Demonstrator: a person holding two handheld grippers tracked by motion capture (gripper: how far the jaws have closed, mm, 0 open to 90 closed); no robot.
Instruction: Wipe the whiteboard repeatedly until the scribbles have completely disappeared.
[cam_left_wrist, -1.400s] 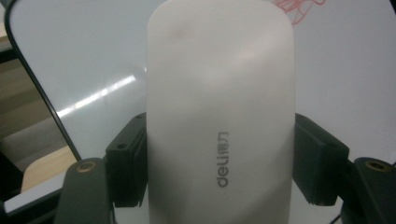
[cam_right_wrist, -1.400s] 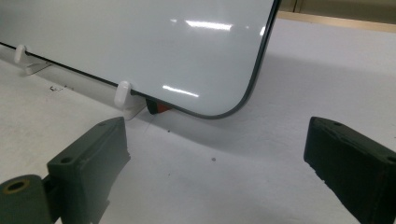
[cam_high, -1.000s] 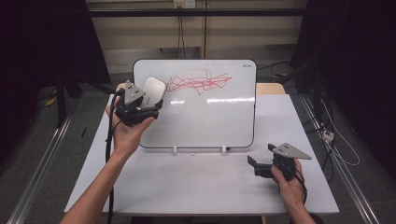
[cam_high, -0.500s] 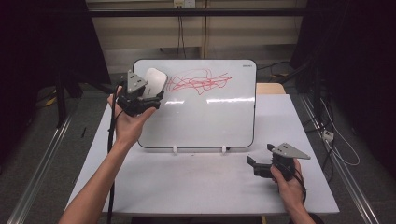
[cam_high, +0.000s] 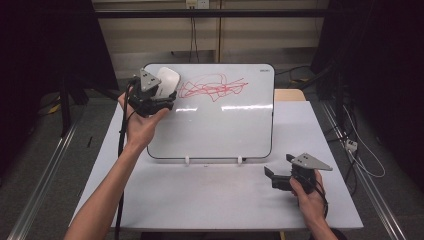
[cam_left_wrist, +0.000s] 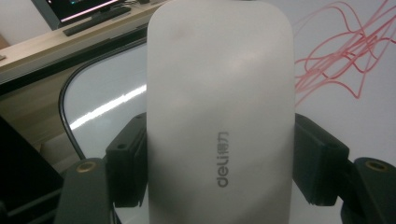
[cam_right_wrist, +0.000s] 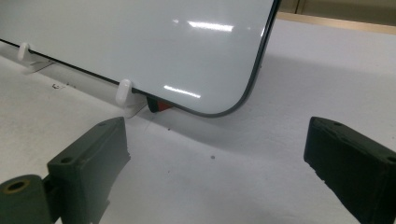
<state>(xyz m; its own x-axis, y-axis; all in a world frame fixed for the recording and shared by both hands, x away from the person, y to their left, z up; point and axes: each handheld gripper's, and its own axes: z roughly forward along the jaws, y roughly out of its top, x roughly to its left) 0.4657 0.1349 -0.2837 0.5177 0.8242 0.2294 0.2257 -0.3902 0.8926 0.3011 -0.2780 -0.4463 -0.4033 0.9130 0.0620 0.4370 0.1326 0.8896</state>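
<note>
A white whiteboard (cam_high: 220, 125) leans on a stand at the back of the white table (cam_high: 200, 200), with a red scribble (cam_high: 212, 89) near its top. My left gripper (cam_high: 161, 95) is at the board's upper left corner, shut on a white Deli eraser (cam_high: 166, 82) just left of the scribble. In the left gripper view the eraser (cam_left_wrist: 219, 116) sits between both pads (cam_left_wrist: 128, 158), and the scribble (cam_left_wrist: 336, 56) lies to its right. My right gripper (cam_high: 271, 178) rests on the table below the board's lower right corner. Its jaws are open with nothing between them (cam_right_wrist: 219, 163).
White pegs (cam_right_wrist: 123, 91) hold the board's bottom edge, and a small red part (cam_right_wrist: 161, 106) shows under it. A wooden block (cam_high: 290, 95) lies behind the board at right. Cables run on the floor at right (cam_high: 360, 155). The room around is dark.
My left gripper has carried the eraser up the board's left side, toward the top corner. The right gripper has stayed in place.
</note>
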